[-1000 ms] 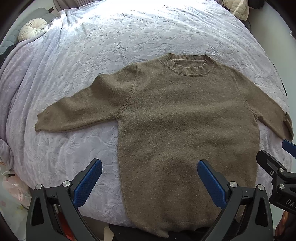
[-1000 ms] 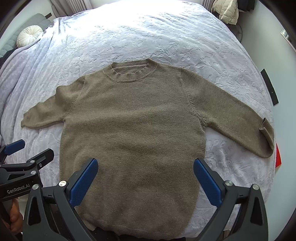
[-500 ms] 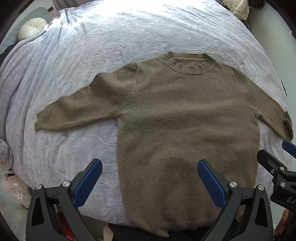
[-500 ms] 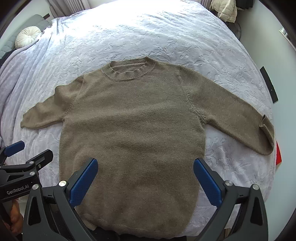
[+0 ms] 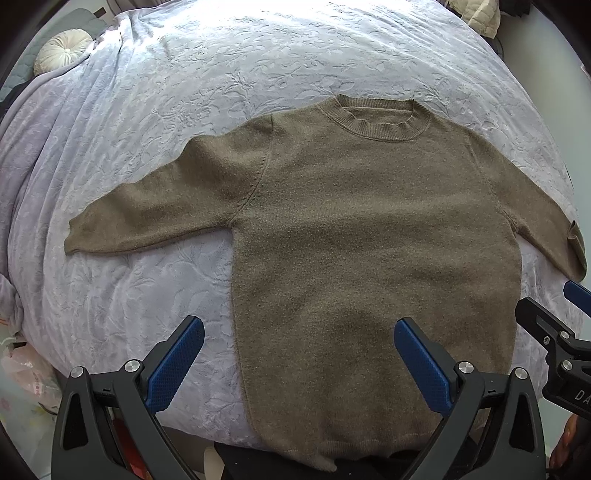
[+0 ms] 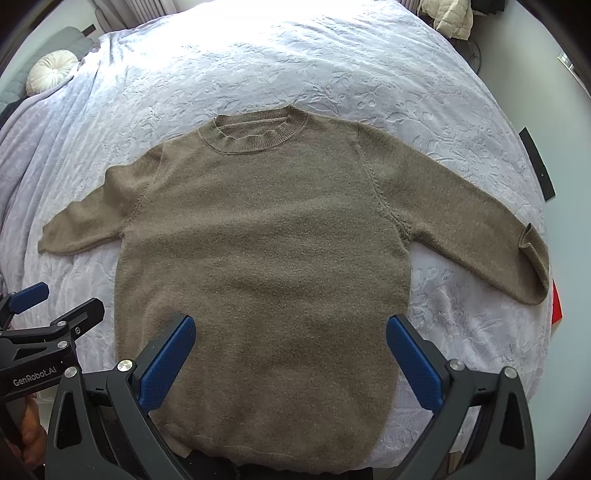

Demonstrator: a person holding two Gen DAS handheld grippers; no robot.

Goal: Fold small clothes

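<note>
A small brown knit sweater (image 5: 369, 240) lies flat, front up, on the bed, with both sleeves spread out and the collar at the far side; it also shows in the right wrist view (image 6: 266, 251). Its hem hangs at the near bed edge. My left gripper (image 5: 299, 354) is open and empty, held above the sweater's lower left part. My right gripper (image 6: 290, 350) is open and empty above the sweater's lower middle. The right sleeve cuff (image 6: 532, 258) is slightly turned up.
The bed has a pale lilac embossed cover (image 5: 184, 92). A round white cushion (image 5: 62, 55) lies at the far left corner. A cream jacket (image 6: 452, 18) sits beyond the far right corner. A dark flat object (image 6: 537, 162) lies off the right edge.
Almost nothing has changed; both grippers have drifted very slightly and stay open above the sweater's lower part.
</note>
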